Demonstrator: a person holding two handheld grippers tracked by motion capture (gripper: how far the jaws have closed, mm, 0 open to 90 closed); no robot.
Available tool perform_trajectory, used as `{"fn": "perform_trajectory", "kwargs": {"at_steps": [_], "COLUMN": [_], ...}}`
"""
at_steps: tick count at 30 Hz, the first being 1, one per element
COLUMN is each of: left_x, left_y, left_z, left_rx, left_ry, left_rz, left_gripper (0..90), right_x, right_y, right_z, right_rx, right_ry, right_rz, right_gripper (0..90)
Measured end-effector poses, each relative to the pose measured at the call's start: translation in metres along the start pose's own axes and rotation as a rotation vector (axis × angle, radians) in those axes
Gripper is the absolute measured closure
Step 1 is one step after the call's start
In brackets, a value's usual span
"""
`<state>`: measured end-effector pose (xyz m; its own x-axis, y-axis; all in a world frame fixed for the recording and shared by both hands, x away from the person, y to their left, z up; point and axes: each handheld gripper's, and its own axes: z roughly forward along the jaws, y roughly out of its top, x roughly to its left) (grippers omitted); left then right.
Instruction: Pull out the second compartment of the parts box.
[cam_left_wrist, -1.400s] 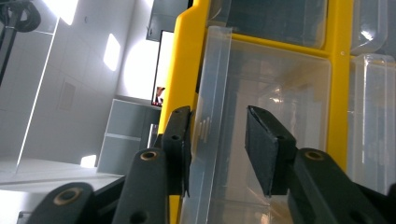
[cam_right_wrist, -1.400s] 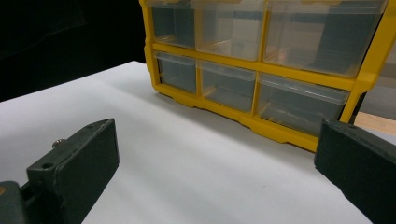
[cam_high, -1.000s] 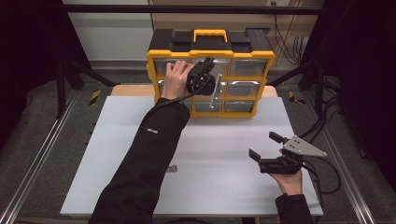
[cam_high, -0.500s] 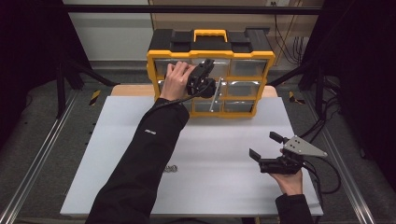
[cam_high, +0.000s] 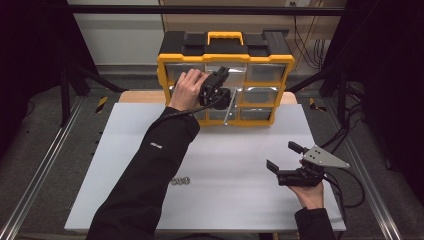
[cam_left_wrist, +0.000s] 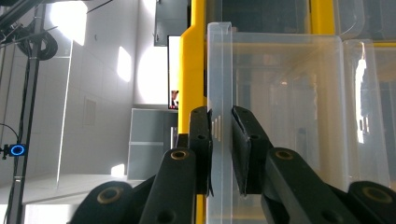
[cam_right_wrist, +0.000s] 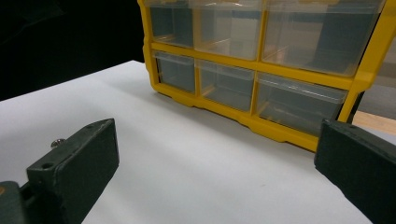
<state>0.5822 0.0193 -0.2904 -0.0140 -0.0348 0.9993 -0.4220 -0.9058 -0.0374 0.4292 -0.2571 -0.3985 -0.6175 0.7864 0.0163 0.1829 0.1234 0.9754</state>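
Note:
A yellow and black organizer (cam_high: 165, 75) with clear drawers stands upright at the table's far edge. My left gripper (cam_high: 216, 89) reaches to its front in the middle column. In the left gripper view its jaws (cam_left_wrist: 222, 149) are shut on the thin front lip of a clear drawer (cam_left_wrist: 218, 70), beside the yellow frame (cam_left_wrist: 192, 56). That drawer (cam_high: 228, 109) stands slightly out of the case. My right gripper (cam_high: 284, 156) rests low over the table at the near right, open, with nothing between its fingers (cam_right_wrist: 224, 154). It faces the organizer (cam_right_wrist: 205, 50).
A few small metal nuts (cam_high: 181, 180) lie on the white table top (cam_high: 240, 150) near the front, beside the left sleeve; one small metal part (cam_right_wrist: 58, 142) shows behind the right gripper's left finger. Dark stands and cables flank the table.
The left gripper has edged slightly toward me with the drawer lip in it, and the drawer stands a little further out. The right gripper has not moved.

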Motion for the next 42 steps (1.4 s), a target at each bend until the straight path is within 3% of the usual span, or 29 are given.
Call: {"fn": "perform_trajectory", "kwargs": {"at_steps": [16,20,37,42], "left_x": [0.001,0.001,0.002,0.001], "left_y": [0.006,0.008,0.017,0.019], "left_z": [-0.015,-0.019,-0.038,-0.042], "left_rx": [0.008,-0.002,-0.021,-0.023], "left_ry": [-0.004,-0.01,0.001,-0.009], "left_rz": [0.005,-0.008,0.017,0.007], "left_gripper": [78.3,78.4,78.3,78.3], "right_x": [0.0,-0.001,0.0,0.001], "right_y": [0.0,0.0,0.0,0.0], "right_z": [0.0,0.0,0.0,0.0], "right_rx": [-0.017,-0.015,-0.013,-0.005], "right_ry": [0.004,0.005,0.005,0.006], "right_rz": [-0.007,-0.011,-0.005,0.003], "right_gripper": [0.4,0.4,0.4,0.4]}}
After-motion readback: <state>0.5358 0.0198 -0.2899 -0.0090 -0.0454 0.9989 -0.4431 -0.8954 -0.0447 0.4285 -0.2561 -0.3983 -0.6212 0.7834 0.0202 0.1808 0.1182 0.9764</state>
